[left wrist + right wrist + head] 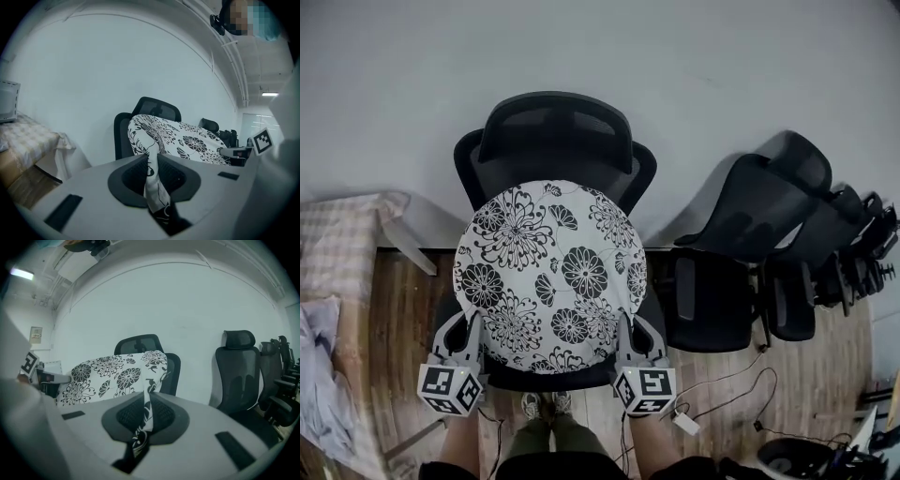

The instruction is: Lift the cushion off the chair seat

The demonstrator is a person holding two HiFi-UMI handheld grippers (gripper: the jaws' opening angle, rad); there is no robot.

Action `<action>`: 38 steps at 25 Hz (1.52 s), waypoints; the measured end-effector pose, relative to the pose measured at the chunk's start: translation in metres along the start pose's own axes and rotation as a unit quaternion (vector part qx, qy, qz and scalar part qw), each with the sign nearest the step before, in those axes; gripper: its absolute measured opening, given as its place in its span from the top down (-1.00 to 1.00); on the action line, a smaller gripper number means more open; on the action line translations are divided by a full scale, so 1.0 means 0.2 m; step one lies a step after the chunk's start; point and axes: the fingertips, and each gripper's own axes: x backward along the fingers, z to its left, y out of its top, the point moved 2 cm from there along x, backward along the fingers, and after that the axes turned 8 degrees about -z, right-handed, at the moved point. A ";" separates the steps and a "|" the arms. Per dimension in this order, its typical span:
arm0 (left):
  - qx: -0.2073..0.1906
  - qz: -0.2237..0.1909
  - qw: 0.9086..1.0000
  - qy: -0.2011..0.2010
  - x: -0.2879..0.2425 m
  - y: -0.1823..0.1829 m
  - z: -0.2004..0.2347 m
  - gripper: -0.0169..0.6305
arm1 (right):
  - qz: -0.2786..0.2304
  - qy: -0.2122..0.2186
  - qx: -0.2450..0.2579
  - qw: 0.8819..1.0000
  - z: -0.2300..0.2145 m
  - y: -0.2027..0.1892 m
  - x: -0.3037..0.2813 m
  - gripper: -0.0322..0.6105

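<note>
The round floral cushion (548,272) sits over the black chair (555,131), reaching away from both hands towards the backrest, with the left gripper (472,323) pinching its near-left rim and the right gripper (625,323) its near-right rim, both equally close.

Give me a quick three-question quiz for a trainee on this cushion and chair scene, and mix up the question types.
1. True or false: the left gripper and the right gripper are each shut on the edge of the cushion.
2. The cushion's print is: A) stripes, B) black flowers on white, C) plain grey.
3. Fill in: in the head view, the spare chairs stand to the ___ of the chair behind the cushion.
Key: 1 true; 2 B; 3 right.
</note>
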 end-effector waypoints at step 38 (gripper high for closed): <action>-0.017 -0.083 0.996 -0.023 0.07 -0.02 -0.02 0.77 | -0.092 0.025 0.032 0.995 0.02 0.04 0.06 0.82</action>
